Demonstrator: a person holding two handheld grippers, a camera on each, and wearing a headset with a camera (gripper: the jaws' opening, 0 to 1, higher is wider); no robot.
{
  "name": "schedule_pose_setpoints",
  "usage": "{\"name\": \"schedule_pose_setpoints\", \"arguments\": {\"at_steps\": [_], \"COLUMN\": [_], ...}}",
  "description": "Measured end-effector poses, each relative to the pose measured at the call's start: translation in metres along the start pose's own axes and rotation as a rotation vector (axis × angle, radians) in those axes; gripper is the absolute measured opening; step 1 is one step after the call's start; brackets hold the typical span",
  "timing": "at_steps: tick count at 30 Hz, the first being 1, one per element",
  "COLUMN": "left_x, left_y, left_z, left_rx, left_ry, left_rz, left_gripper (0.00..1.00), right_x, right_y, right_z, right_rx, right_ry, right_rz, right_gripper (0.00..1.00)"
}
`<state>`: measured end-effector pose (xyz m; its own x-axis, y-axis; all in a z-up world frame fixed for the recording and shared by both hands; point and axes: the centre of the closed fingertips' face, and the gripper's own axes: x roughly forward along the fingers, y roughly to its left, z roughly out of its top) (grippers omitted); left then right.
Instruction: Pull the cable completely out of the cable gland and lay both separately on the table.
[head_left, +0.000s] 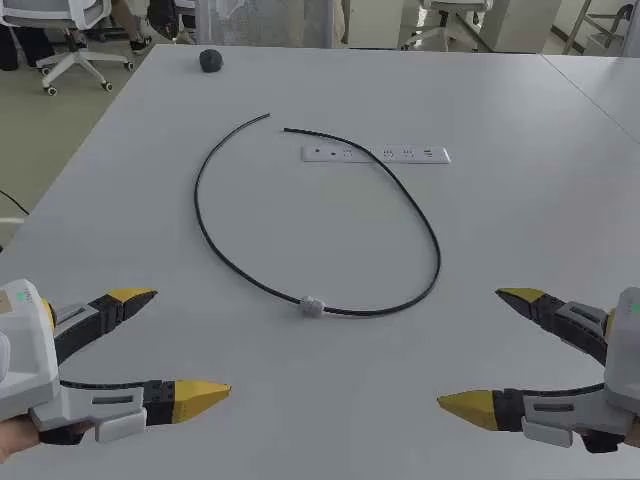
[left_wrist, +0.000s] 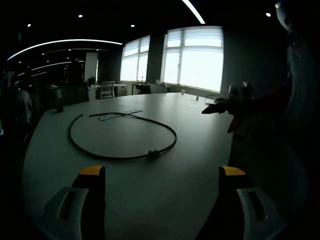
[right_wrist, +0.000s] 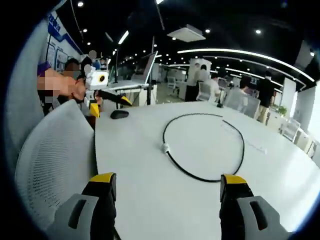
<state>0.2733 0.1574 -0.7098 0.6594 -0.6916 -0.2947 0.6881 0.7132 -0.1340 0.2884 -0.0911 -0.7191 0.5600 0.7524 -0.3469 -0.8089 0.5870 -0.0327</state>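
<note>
A: Progress?

B: Judged at zero. The cable gland (head_left: 312, 306) is still threaded on the black cable (head_left: 198, 212), and nothing is separated. Neither tool touches either part.

A: Tools?

B: The left gripper (head_left: 190, 341) has its jaws spread wide and holds nothing. It hovers over the near left part of the white table (head_left: 520, 200). The right gripper (head_left: 469, 347) is also wide and empty, at the near right. The gland lies between them, further out on the table.

A: How does the cable lie?

B: Flat on the table as an open loop, almost a ring. The two free ends nearly meet at the far side, by the white power strip (head_left: 376, 154), and one leg runs over the strip. The gland sits on the near arc, the point closest to the person.

A: Gland axis?

B: It follows the cable there, running roughly left to right in the head view. The gland is too small to tell which end is the nut.

A: What's left?

B: All of it, in my judgement: grip the gland with one tool and the cable beside it with the other, then draw the cable through. A long run sits on either side of the gland, so one pull may not be enough. After that, lay the two parts down apart.

A: Anything else on the table?

B: A dark rounded object (head_left: 210, 60) at the far edge, well clear of the loop.
</note>
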Motion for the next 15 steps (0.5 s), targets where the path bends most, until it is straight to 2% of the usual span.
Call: {"name": "schedule_pose_setpoints", "arguments": {"at_steps": [8, 15], "left_x": [-0.001, -0.004], "left_y": [0.002, 0.005], "left_z": [0.002, 0.006], "left_rx": [-0.003, 0.009], "left_ry": [-0.007, -0.006], "left_rz": [0.013, 0.015], "left_gripper": [0.97, 0.96], "right_x": [-0.001, -0.003], "right_y": [0.001, -0.009], "right_z": [0.0, 0.006], "right_rx": [0.016, 0.012], "right_ry": [-0.013, -0.02], "right_rz": [-0.011, -0.026], "right_gripper": [0.99, 0.99]}}
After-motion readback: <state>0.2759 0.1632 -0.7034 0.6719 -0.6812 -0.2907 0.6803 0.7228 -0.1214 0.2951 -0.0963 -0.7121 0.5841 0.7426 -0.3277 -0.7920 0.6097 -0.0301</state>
